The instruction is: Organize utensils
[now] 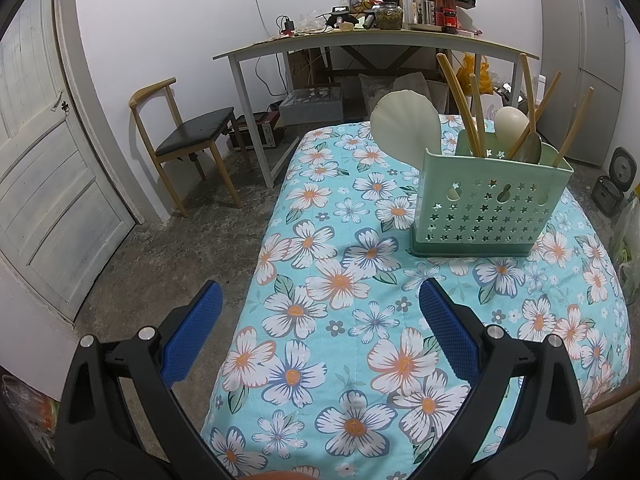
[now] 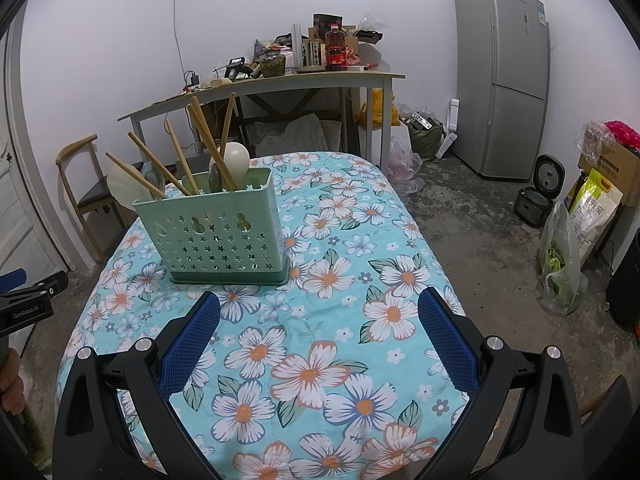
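Mint-green plastic caddy [image 1: 490, 200] sits upright on the floral tablecloth [image 1: 340, 320], right of centre in the left wrist view, left of centre in the right wrist view [image 2: 212, 228]. We see wooden chopsticks [image 1: 460, 100] and pale spoons [image 1: 512, 120] standing in it, handles fanned up and outward, long axes roughly vertical with a lean. We count no loose utensils on the cloth, so sorting looks done or close to it, though the far side of the caddy is hidden.

Left gripper [image 1: 320, 336] has both blue pads spread wide, nothing between them; caddy lies ahead and to the right of it. Right gripper [image 2: 320, 336] is likewise spread and empty; caddy lies ahead and to its left. Both sit well apart from the caddy, and neither is clearly nearer.
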Tool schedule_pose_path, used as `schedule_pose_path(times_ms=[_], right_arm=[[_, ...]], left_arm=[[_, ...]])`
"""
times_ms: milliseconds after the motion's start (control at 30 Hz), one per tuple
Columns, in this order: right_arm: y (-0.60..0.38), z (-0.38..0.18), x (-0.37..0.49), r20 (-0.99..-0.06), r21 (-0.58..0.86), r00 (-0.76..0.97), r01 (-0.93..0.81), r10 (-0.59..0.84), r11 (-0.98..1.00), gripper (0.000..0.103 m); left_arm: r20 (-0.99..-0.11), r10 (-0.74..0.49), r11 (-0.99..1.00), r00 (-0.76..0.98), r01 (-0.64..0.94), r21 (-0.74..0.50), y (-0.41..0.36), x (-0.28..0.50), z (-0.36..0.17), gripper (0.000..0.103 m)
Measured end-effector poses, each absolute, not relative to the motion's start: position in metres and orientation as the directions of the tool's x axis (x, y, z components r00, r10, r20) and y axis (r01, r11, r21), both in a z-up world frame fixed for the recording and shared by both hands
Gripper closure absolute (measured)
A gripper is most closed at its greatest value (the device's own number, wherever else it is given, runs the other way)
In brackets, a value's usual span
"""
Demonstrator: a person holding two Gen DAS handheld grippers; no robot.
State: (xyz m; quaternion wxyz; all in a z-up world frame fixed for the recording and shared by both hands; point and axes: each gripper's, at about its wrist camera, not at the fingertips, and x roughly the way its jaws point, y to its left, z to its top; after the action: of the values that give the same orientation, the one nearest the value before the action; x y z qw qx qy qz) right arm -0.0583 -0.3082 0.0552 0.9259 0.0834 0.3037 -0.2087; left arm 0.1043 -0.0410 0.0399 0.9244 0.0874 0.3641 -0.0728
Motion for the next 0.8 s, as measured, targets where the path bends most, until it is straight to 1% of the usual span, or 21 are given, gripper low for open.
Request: schedule_pose_path(times_ms=[800], right_arm=[[-0.3067,0.0562,-0.0576,-0.597,0.029,0.729,0.436,-0.334,0.900,0.007]], left_arm=[[-0.686,-0.071,0.974,0.724,0.199,0.109,-0.0418,0.1051,0.0395,0.008]])
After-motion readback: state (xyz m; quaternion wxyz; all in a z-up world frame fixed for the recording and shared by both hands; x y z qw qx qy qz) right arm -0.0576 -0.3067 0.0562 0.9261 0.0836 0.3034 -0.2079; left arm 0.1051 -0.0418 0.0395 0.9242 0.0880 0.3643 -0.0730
